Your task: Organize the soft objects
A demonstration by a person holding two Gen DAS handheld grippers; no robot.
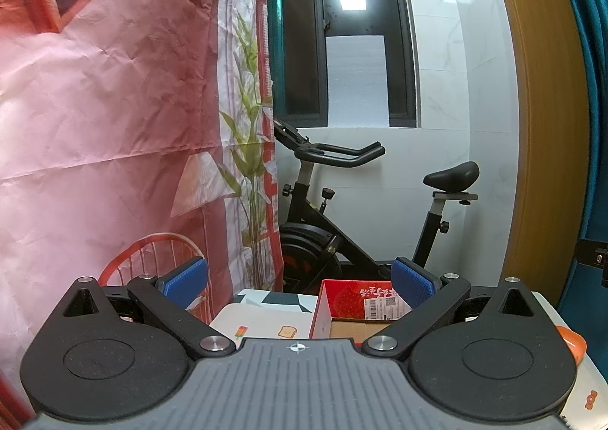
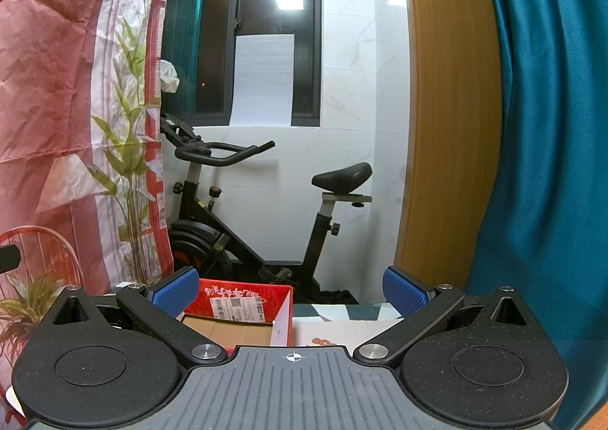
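Two hand-held grippers are raised level and pointed across a small room toward a far wall, neither one touching anything. The left gripper [image 1: 300,280] has its blue-padded fingers spread wide with only air between them, and the right gripper [image 2: 292,287] is spread just as wide and equally empty. Below and just beyond both sits an open red cardboard box [image 1: 353,300], its flaps up and its brown inside showing bare as far as can be seen; in the right wrist view the same box [image 2: 243,306] lies toward the left finger. The box rests on a pale table [image 1: 262,319] printed with small cartoon pictures. No soft object can be seen in either view, so where the things to be tidied lie cannot be told; they are probably lower down, beneath the cameras' reach. An orange-rimmed item [image 1: 572,344] peeks in at the right edge of the left view, too cropped to identify. Behind the table stand a black exercise bike [image 1: 364,202], a dark window [image 1: 342,30], a hanging cloth backdrop [image 1: 114,107] printed in pink with a plant, and a teal curtain [image 2: 543,145]. This looks like the very start, or a pause between items: nothing is held and the box appears empty. The next move likely calls for tipping the grippers downward to find a soft item, then closing gently on it.
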